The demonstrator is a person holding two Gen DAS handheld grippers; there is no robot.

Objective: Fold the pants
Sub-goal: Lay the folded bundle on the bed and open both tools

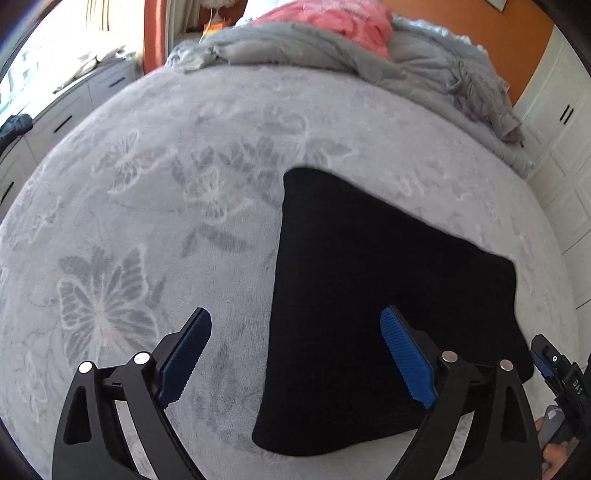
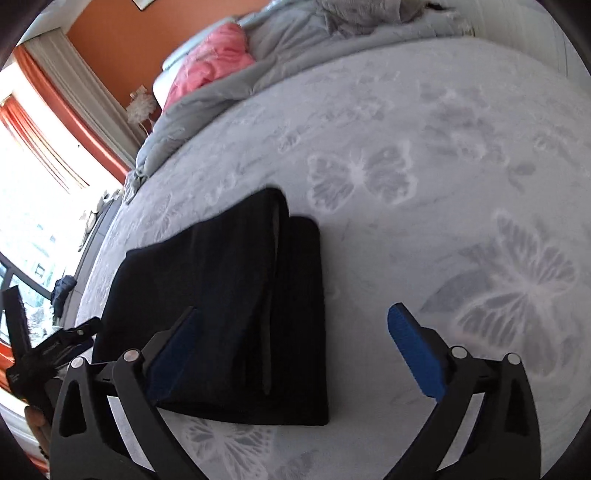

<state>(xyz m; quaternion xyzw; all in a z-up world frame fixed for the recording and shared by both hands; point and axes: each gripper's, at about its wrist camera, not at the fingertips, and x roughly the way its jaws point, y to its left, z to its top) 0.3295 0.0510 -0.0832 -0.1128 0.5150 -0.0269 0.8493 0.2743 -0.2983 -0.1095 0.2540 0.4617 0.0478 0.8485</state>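
Note:
Black pants [image 1: 369, 295] lie folded into a compact stack on the grey butterfly-print bedspread [image 1: 147, 184]. In the right wrist view the pants [image 2: 229, 302] show layered folds with an edge running down the middle. My left gripper [image 1: 295, 354] is open and empty, hovering above the pants' near left edge. My right gripper [image 2: 291, 354] is open and empty, above the pants' near right side. The right gripper also shows at the far right of the left wrist view [image 1: 554, 369]. The left gripper shows at the far left of the right wrist view [image 2: 55, 343].
A rumpled grey duvet [image 1: 332, 48] and a pink blanket [image 1: 332, 18] lie at the head of the bed. White cabinets [image 1: 565, 147] stand to the right, low drawers [image 1: 55, 118] and a bright window [image 2: 29, 184] to the left.

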